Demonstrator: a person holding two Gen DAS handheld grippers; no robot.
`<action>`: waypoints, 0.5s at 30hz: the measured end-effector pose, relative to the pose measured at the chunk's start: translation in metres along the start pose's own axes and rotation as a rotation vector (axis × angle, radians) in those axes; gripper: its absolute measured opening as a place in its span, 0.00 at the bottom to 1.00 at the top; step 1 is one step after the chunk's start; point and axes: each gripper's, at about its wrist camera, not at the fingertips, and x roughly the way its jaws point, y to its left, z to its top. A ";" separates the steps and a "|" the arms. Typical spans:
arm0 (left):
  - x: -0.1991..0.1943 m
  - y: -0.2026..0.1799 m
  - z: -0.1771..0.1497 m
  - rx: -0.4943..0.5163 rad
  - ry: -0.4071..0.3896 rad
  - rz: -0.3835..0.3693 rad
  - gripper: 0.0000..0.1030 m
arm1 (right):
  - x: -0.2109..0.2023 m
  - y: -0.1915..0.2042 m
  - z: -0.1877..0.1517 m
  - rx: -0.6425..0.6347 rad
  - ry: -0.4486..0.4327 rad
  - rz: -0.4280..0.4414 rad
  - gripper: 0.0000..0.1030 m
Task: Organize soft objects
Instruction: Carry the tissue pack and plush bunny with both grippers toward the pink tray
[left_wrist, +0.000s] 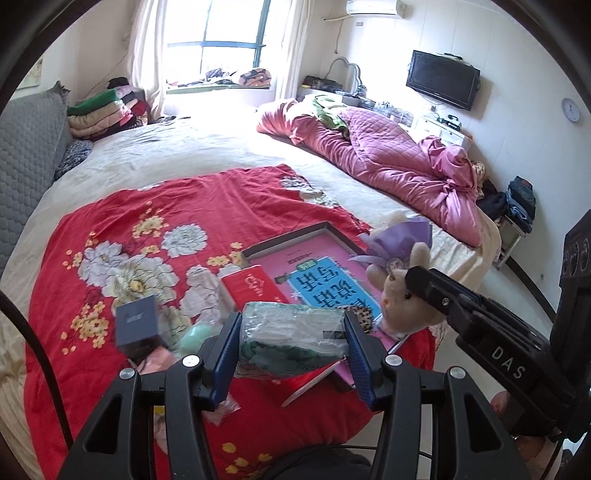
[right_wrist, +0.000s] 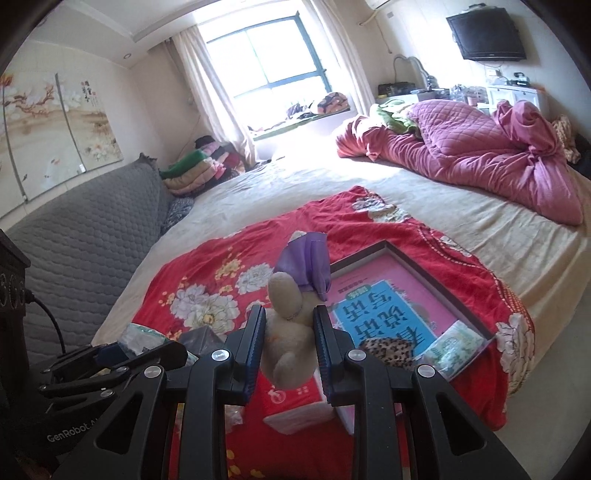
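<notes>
Both grippers hang above a red floral blanket (left_wrist: 147, 229) spread on the bed. On the blanket lies a shallow dark-rimmed box (right_wrist: 439, 275) with a pink and blue book inside. Left gripper (left_wrist: 291, 332) is clamped on a green plastic-wrapped soft pack (left_wrist: 291, 328); right gripper (right_wrist: 290, 347) is pinched tight on a beige plush toy (right_wrist: 290, 332) with purple cloth.

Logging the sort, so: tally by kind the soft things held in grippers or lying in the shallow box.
Plush toy: 1, in right gripper
Plastic-wrapped pack: 2, one in left gripper, one in shallow box
Leopard-print piece: 1, in box
Total: 4
</notes>
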 end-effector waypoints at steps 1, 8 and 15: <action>0.003 -0.004 0.002 0.005 0.003 -0.007 0.51 | -0.002 -0.005 0.002 0.004 -0.007 -0.012 0.26; 0.023 -0.028 0.010 0.045 0.016 -0.026 0.51 | -0.011 -0.036 0.011 0.056 -0.038 -0.056 0.26; 0.044 -0.046 0.016 0.079 0.028 -0.030 0.51 | -0.014 -0.058 0.015 0.087 -0.052 -0.074 0.26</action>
